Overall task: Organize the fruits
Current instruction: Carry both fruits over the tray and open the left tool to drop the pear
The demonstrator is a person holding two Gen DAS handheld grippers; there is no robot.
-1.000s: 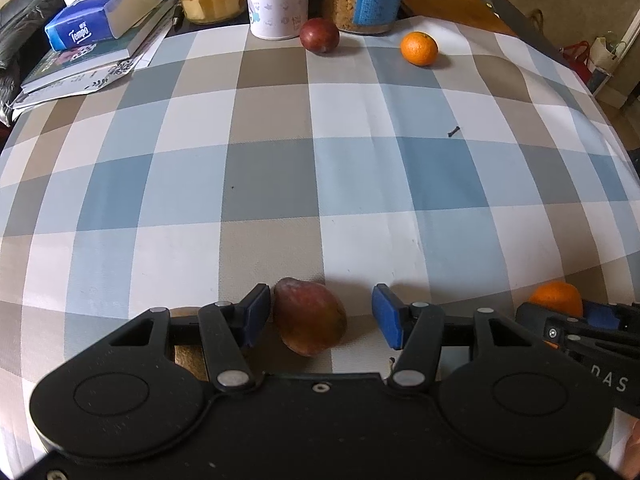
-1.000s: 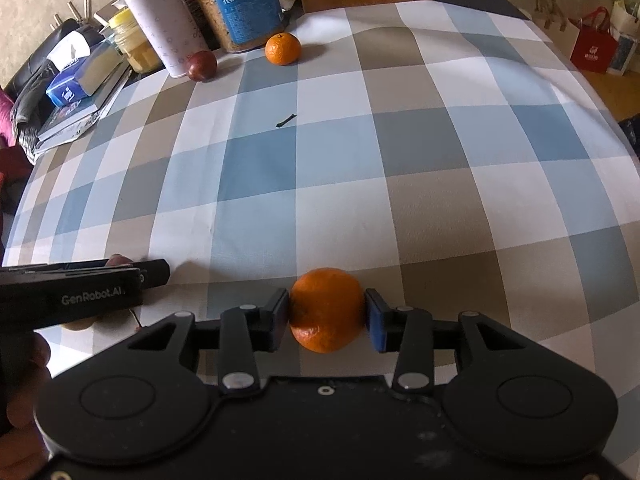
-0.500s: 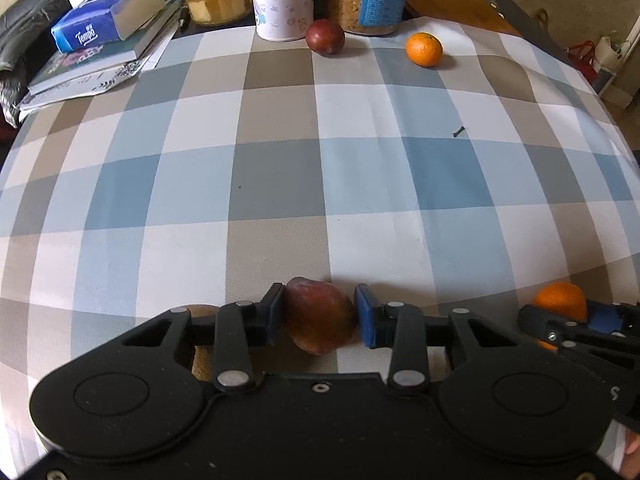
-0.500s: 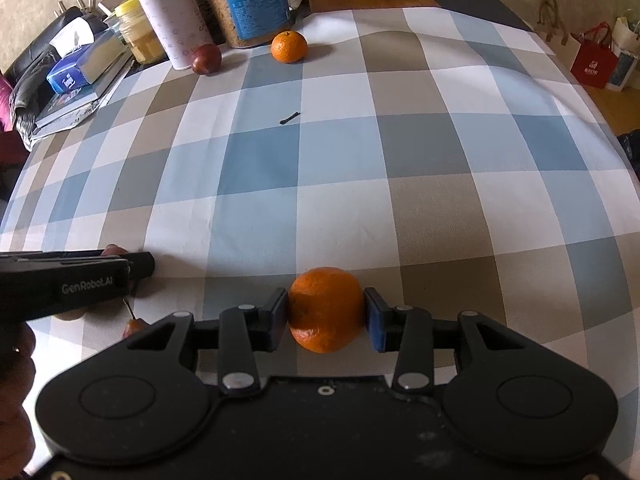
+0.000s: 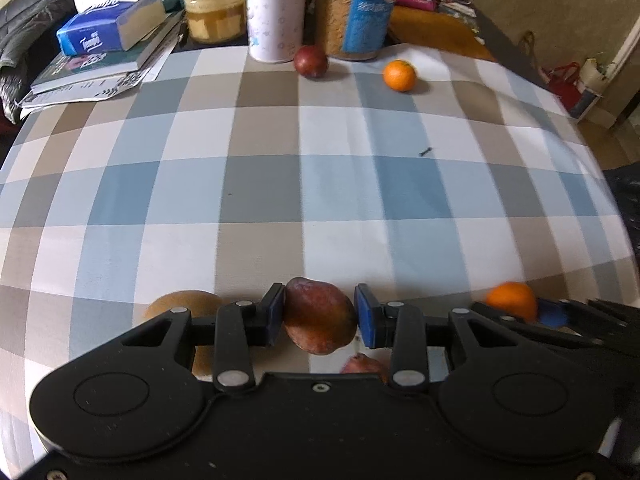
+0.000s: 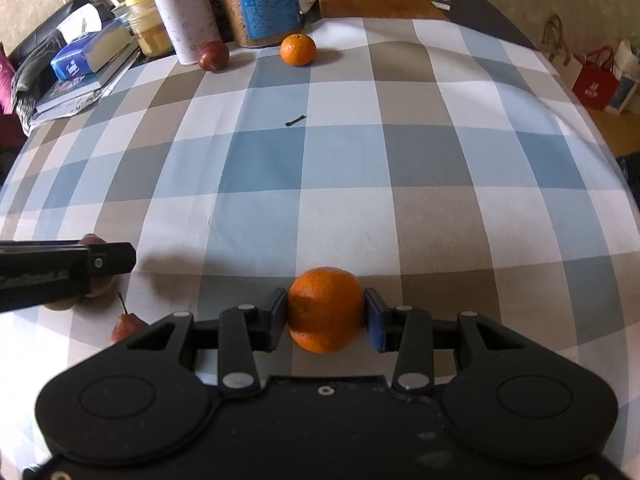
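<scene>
Left hand-held gripper: pads clamped on a reddish-brown mango, one pad each side. Its jaws have just been closing, mango between them. Mango looks lifted off the checked cloth covering the surface, a shadow below it. A brown kiwi lies on the cloth just left of the gripper, partly hidden by the linkage. A small reddish fruit sits under the mango, mostly hidden; can't tell what kind.

Right hand-held gripper: blue pads pressed on both sides of an orange, jaws have been easing in slightly. Can't tell if the orange is off the cloth or resting on it. In the right wrist view the left gripper body enters from the left edge w/ fingers of the person's hand on it; a small red fruit w/ stem lies below it.

Far end of the surface: second orange and a dark red round fruit, near each other but apart, both close to a white cup and a blue-label jar. Yellow-lid jar, tissue pack on books at far left. Small dark bit mid-cloth, too small to ID.
</scene>
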